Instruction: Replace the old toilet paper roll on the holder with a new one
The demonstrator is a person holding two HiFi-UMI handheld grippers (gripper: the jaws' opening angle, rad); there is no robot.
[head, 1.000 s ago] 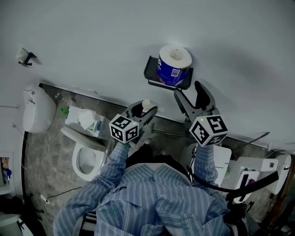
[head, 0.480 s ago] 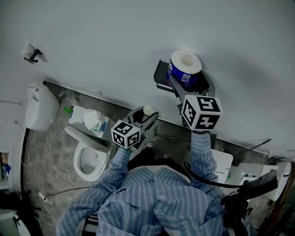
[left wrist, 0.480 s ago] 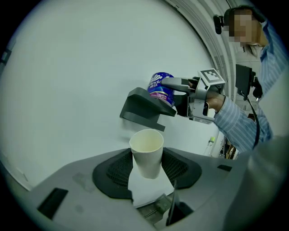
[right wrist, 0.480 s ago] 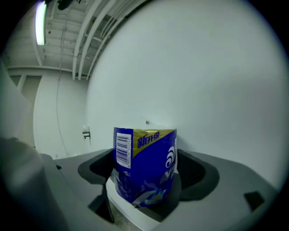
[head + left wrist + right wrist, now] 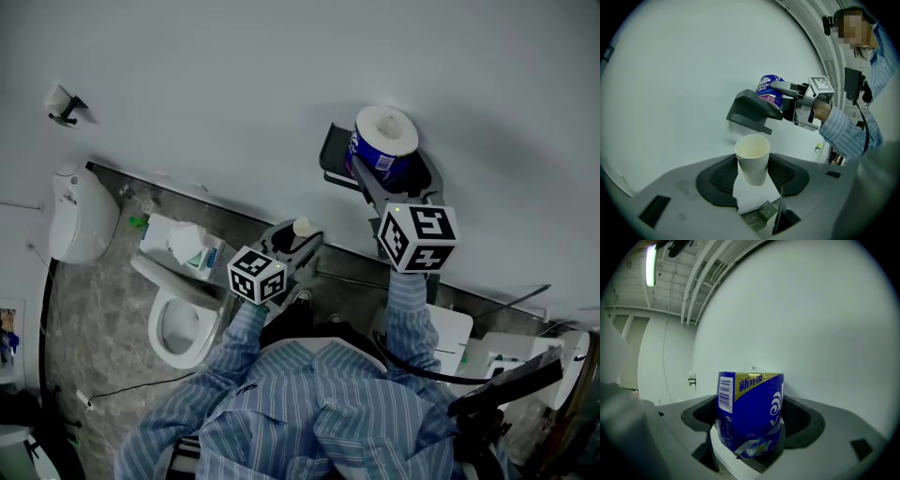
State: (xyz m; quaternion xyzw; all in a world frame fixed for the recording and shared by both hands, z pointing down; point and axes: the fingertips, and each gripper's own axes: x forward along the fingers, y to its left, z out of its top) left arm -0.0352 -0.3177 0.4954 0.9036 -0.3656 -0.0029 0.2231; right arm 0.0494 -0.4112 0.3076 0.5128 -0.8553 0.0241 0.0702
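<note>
White wall (image 5: pixel 234 84), wrapped roll (image 5: pixel 385 134) upright in holder (image 5: pixel 336 156), core upward

Head camera overhead; all views share new roll (image 5: pixel 383 148).

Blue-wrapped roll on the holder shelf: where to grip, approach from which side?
Grip the wrapped roll across its curved sides at mid-height, coming level from the front. It stands upright on the holder shelf with the wall behind, so its flanks are free to pinch.
</note>
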